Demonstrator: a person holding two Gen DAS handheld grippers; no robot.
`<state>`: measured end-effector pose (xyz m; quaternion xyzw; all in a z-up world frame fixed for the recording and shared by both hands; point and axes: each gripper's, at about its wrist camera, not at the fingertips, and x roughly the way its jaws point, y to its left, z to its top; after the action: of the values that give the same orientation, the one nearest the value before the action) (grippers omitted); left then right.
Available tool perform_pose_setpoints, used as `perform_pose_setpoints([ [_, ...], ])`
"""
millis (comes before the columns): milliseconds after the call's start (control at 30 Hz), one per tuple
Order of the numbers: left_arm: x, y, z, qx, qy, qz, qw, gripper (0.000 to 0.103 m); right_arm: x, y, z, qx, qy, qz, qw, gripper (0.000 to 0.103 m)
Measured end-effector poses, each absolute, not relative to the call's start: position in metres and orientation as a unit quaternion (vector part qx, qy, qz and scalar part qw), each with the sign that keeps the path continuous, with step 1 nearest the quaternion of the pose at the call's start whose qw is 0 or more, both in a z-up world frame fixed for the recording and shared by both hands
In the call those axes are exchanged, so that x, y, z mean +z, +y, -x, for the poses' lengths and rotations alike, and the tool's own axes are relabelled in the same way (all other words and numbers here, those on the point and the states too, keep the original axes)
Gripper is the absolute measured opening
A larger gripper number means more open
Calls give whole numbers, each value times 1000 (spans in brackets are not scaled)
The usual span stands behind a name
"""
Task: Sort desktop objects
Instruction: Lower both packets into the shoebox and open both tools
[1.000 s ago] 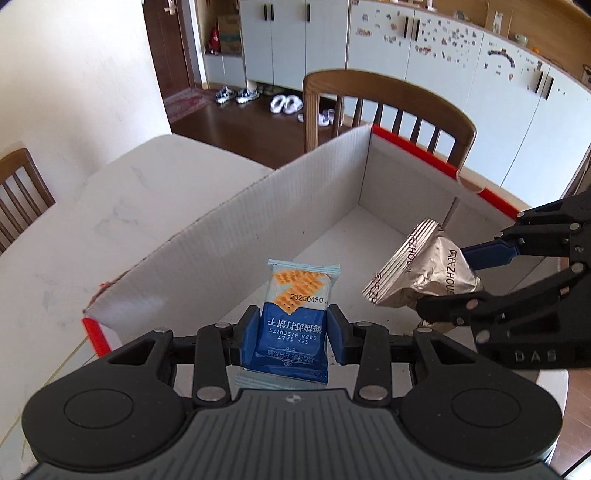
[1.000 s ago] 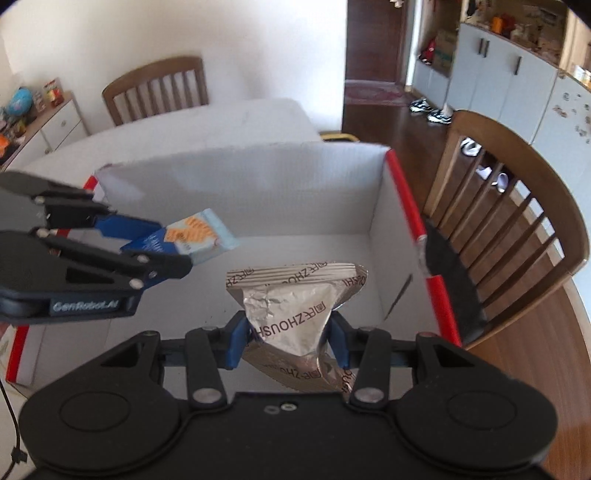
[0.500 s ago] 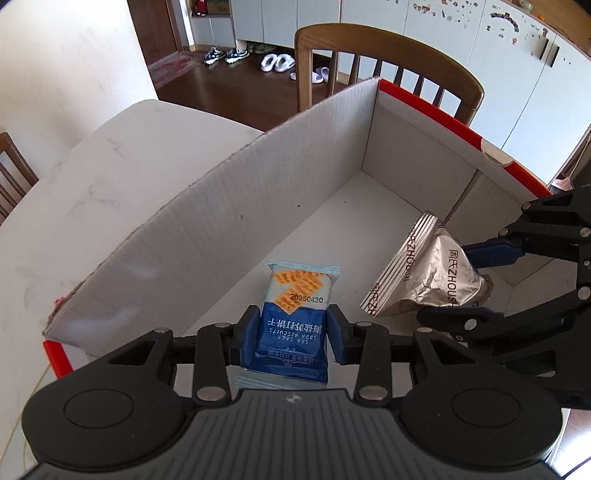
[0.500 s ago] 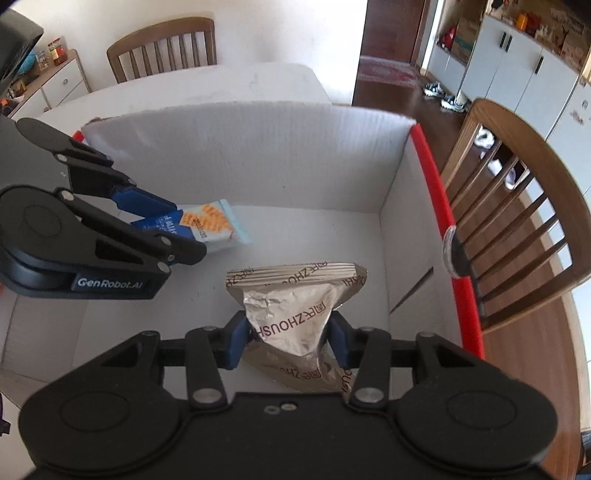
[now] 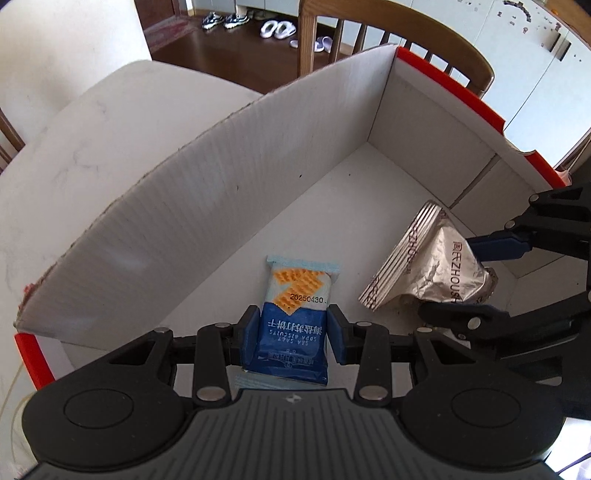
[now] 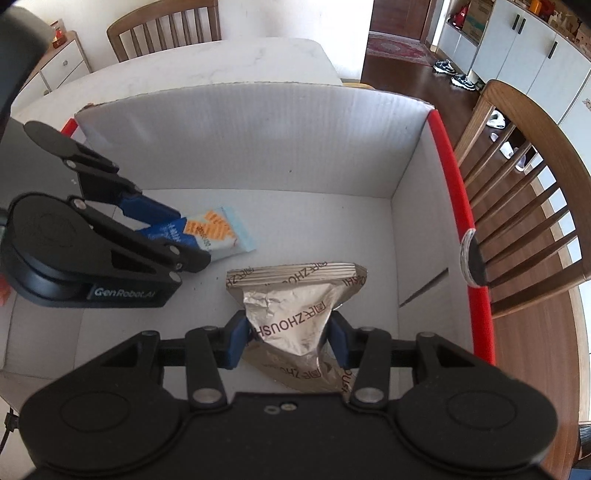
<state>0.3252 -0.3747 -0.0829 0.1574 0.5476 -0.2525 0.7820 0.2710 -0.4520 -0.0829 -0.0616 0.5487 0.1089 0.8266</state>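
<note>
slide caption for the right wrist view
Right gripper holds a silver foil packet inside the white box; left gripper holds a biscuit packet.

— How many grippers were there?
— Two: the left gripper (image 5: 293,334) and the right gripper (image 6: 288,341).

— And snack packets?
— Two. One blue soda biscuit packet (image 5: 295,306) and one silver foil packet (image 6: 295,306).

— Boxes?
— One white cardboard box (image 6: 258,136) with red edges, on one white table (image 5: 92,147).

— Chairs?
— Two wooden chairs: one (image 6: 528,192) beside the box's red edge, another (image 6: 164,26) at the table's far side.

— Anything on the floor?
— The left view showed one pair of dark sneakers (image 5: 223,20) and one pair of white slippers (image 5: 277,27); further footwear beyond was too small to count.
</note>
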Motion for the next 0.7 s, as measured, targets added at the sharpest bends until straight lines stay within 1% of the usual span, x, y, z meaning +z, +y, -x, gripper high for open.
perform_pose_setpoints([
  [467, -86, -381, -326, -261, 549, -172, 775, 38, -85, -456, -270, 105, 550, 53, 827, 48],
  [500, -88, -386, -324, -261, 547, -173, 776, 38, -85, -456, -270, 105, 549, 52, 827, 48],
  [567, -86, -385, -324, -264, 545, -170, 777, 44, -84, -457, -268, 104, 548, 51, 828, 49],
  [700, -81, -381, -322, -266, 538, -168, 782, 44, -81, -461, -265, 104, 546, 46, 830, 49],
])
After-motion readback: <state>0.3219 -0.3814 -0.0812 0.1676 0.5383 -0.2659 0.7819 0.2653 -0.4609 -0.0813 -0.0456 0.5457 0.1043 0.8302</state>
